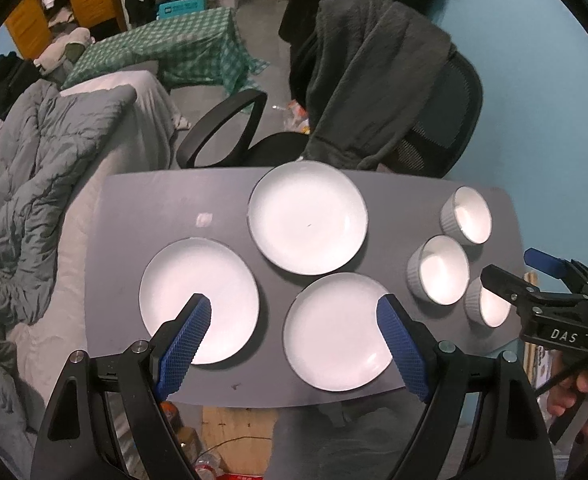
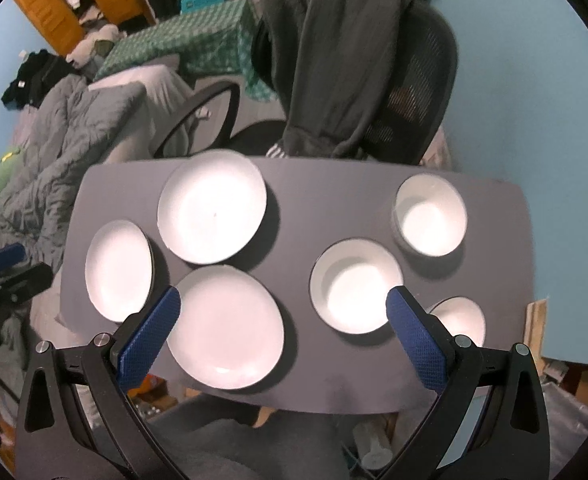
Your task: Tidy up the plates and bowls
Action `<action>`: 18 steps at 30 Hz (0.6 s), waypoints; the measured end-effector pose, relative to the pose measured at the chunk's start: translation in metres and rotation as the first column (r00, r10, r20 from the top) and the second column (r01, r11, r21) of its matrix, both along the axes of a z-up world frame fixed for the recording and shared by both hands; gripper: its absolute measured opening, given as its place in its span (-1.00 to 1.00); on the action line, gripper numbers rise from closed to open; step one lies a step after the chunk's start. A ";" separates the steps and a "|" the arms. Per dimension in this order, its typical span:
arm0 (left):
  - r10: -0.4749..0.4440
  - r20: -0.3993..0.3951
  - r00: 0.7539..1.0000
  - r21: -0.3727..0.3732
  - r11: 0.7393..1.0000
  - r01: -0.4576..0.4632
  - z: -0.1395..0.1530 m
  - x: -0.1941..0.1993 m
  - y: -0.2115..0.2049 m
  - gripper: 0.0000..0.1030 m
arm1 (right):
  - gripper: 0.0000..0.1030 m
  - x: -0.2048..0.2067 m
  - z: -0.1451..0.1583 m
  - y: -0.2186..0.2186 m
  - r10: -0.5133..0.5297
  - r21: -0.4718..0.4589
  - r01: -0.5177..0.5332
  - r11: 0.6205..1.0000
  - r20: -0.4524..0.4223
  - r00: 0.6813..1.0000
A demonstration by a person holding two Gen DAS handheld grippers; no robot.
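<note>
Three white plates lie apart on a small grey table (image 1: 153, 204): a far plate (image 1: 308, 216), a near-left plate (image 1: 197, 300) and a near-right plate (image 1: 336, 332). Three white ribbed bowls stand in a row on the table's right side: far bowl (image 1: 468, 214), middle bowl (image 1: 440, 270), near bowl (image 1: 490, 306). My left gripper (image 1: 294, 316) hovers open above the two near plates, holding nothing. My right gripper (image 2: 283, 310) hangs open above the near-right plate (image 2: 223, 326) and middle bowl (image 2: 354, 284), also holding nothing. It shows at the right edge (image 1: 506, 276) of the left wrist view.
A black office chair (image 1: 426, 120) draped with a dark fleece stands right behind the table. A bed with a grey quilt (image 1: 33, 184) lies to the left. A blue wall (image 2: 534, 100) is close on the right. Boxes and clutter sit under the table's front edge.
</note>
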State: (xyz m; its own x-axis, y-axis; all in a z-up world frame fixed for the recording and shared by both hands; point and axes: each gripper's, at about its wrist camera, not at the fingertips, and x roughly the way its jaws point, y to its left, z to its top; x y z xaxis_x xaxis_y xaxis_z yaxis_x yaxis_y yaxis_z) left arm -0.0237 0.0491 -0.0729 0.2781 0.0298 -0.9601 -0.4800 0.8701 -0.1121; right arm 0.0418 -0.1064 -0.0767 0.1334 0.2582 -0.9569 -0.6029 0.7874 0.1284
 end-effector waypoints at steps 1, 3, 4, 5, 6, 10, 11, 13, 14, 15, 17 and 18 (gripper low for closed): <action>0.003 -0.011 1.000 -0.001 1.000 -0.003 -0.005 -0.001 0.002 0.68 | 0.96 -0.001 -0.005 0.002 0.006 -0.006 -0.006 1.000 -0.005 1.000; 0.005 -0.024 1.000 -0.009 1.000 -0.005 -0.013 -0.002 0.003 0.68 | 0.96 -0.004 -0.017 0.005 0.023 -0.026 -0.023 0.999 -0.017 1.000; 0.008 -0.032 0.999 -0.012 1.000 -0.009 -0.019 -0.003 0.005 0.68 | 0.96 -0.005 -0.024 0.007 0.034 -0.032 -0.034 0.999 -0.025 0.999; 0.010 -0.040 0.999 -0.011 1.000 -0.010 -0.022 -0.004 0.005 0.68 | 0.96 -0.006 -0.030 0.008 0.041 -0.039 -0.042 0.998 -0.034 0.999; 0.011 -0.049 0.999 -0.008 1.000 -0.011 -0.027 -0.005 0.006 0.68 | 0.96 -0.006 -0.038 0.010 0.048 -0.049 -0.050 0.998 -0.043 0.998; 0.009 -0.080 0.997 0.002 1.000 -0.009 -0.050 -0.007 0.007 0.68 | 0.96 -0.008 -0.067 0.013 0.073 -0.080 -0.080 0.994 -0.086 0.994; 0.008 -0.094 0.996 0.008 1.000 -0.007 -0.057 -0.008 0.006 0.68 | 0.96 -0.009 -0.073 0.012 0.076 -0.081 -0.084 0.993 -0.097 0.992; 0.002 -0.112 0.994 0.006 1.000 -0.001 -0.069 -0.009 0.004 0.68 | 0.96 -0.011 -0.082 0.012 0.083 -0.086 -0.094 0.992 -0.119 0.989; 0.003 -0.122 0.992 0.002 1.000 -0.002 -0.076 -0.011 0.004 0.68 | 0.96 -0.013 -0.084 0.011 0.088 -0.087 -0.099 0.991 -0.126 0.988; 0.004 -0.125 0.992 -0.008 1.000 -0.005 -0.081 -0.012 0.003 0.68 | 0.96 -0.014 -0.087 0.011 0.092 -0.086 -0.103 0.991 -0.129 0.987; 0.017 -0.134 0.991 -0.041 0.999 -0.023 -0.093 -0.017 0.004 0.68 | 0.96 -0.017 -0.093 0.011 0.104 -0.086 -0.116 0.989 -0.132 0.986; 0.032 -0.139 0.990 -0.060 0.997 -0.040 -0.100 -0.019 0.005 0.68 | 0.96 -0.018 -0.096 0.011 0.112 -0.085 -0.124 0.989 -0.135 0.985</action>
State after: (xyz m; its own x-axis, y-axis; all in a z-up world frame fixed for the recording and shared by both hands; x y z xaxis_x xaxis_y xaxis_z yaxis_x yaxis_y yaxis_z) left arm -0.0427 0.0541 -0.1731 0.1427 -0.0241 -0.9895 -0.5255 0.8453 -0.0964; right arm 0.0238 -0.0951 -0.1725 -0.0189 0.1736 -0.9846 -0.6753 0.7240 0.1406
